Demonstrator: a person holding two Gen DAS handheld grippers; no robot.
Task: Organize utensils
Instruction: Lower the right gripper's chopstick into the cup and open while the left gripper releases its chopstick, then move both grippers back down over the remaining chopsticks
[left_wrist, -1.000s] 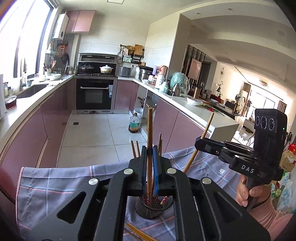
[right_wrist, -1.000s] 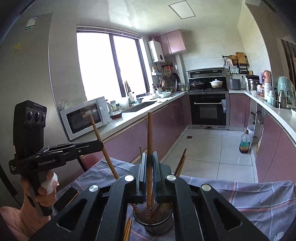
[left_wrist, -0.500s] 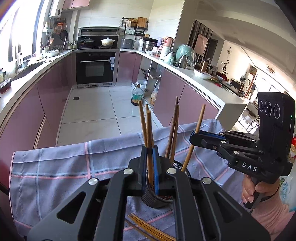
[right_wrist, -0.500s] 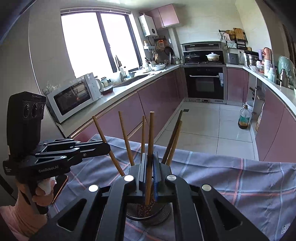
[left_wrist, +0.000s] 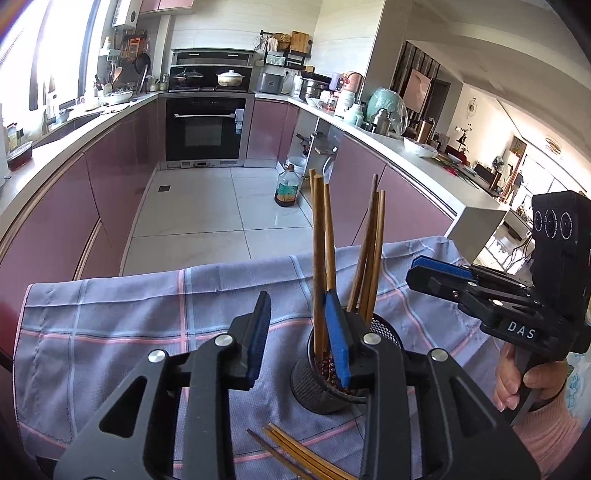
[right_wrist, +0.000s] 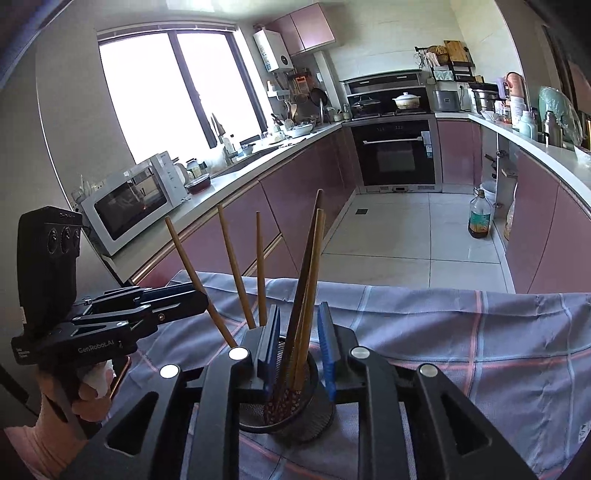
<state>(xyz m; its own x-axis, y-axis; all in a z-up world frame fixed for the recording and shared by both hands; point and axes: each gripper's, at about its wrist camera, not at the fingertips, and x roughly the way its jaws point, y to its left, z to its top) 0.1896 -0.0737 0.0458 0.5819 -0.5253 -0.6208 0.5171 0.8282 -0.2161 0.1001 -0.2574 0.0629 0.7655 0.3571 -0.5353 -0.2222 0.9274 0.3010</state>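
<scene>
A black mesh holder (left_wrist: 325, 384) stands on the checked cloth and holds several wooden chopsticks (left_wrist: 319, 258) upright. It also shows in the right wrist view (right_wrist: 288, 410) with its chopsticks (right_wrist: 306, 288). My left gripper (left_wrist: 299, 339) is open, its jaws spread around one chopstick above the holder. My right gripper (right_wrist: 299, 350) is open too, its jaws on either side of two chopsticks in the holder. More loose chopsticks (left_wrist: 295, 454) lie on the cloth in front of the holder.
The purple checked cloth (left_wrist: 110, 332) covers the table; its far edge drops to the kitchen floor. Each view shows the other gripper beside the holder: the right one (left_wrist: 480, 295) and the left one (right_wrist: 110, 325). A microwave (right_wrist: 133, 199) sits on the counter.
Both grippers lowered a chopstick into the holder and then opened, letting go. The two chopsticks now stand in the holder with the others.
</scene>
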